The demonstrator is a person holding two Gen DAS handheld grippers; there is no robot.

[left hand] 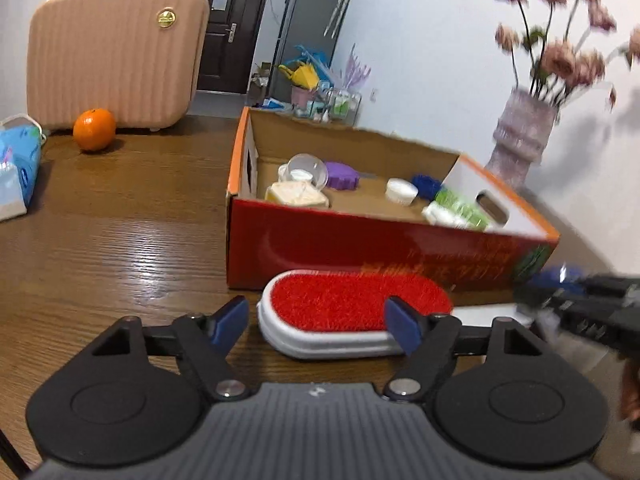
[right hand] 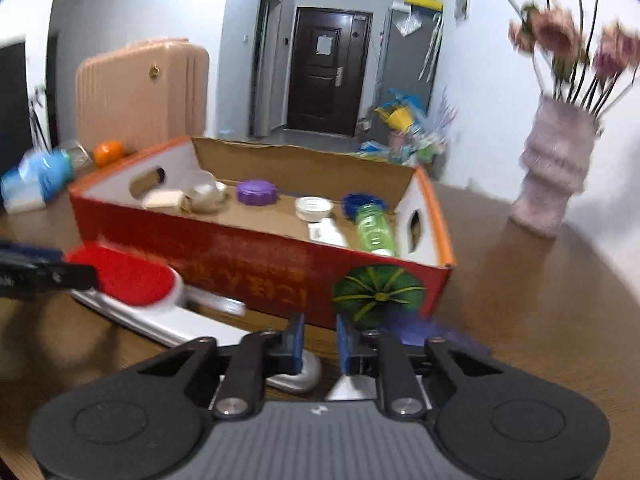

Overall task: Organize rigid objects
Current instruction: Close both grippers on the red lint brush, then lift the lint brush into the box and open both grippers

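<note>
1. Left gripper (left hand: 316,322): jaws stand wide, straddling the near end of the lint brush (left hand: 352,314) at lower centre of the left wrist view. The blue fingers (left hand: 230,320) flank the brush head; whether the right-hand pad touches its rim cannot be told.
2. Right gripper (right hand: 320,344): jaws drawn narrow at lower centre of the right wrist view, set over the brush's pale handle (right hand: 298,374). Whether the pads press on that handle cannot be told; blur hides the contact.
3. Location: the lint brush lies flat on the wooden table (left hand: 120,240), just beside the red front wall of the cardboard box (left hand: 400,248), red pile facing up.
4. Handling, as judged: a rigid plastic shell, light, long and slim. The white rim looks smooth and may slip under a shallow pinch; the red pile is soft and gives poor purchase.
5. Recommended hold: across the white side walls of the head, or across the handle, pads square to the flat sides.
6. Box contents noted: a purple lid (left hand: 340,174), a white cap (left hand: 401,191) and a green bottle (right hand: 374,228); bare floor remains in the middle.
</note>
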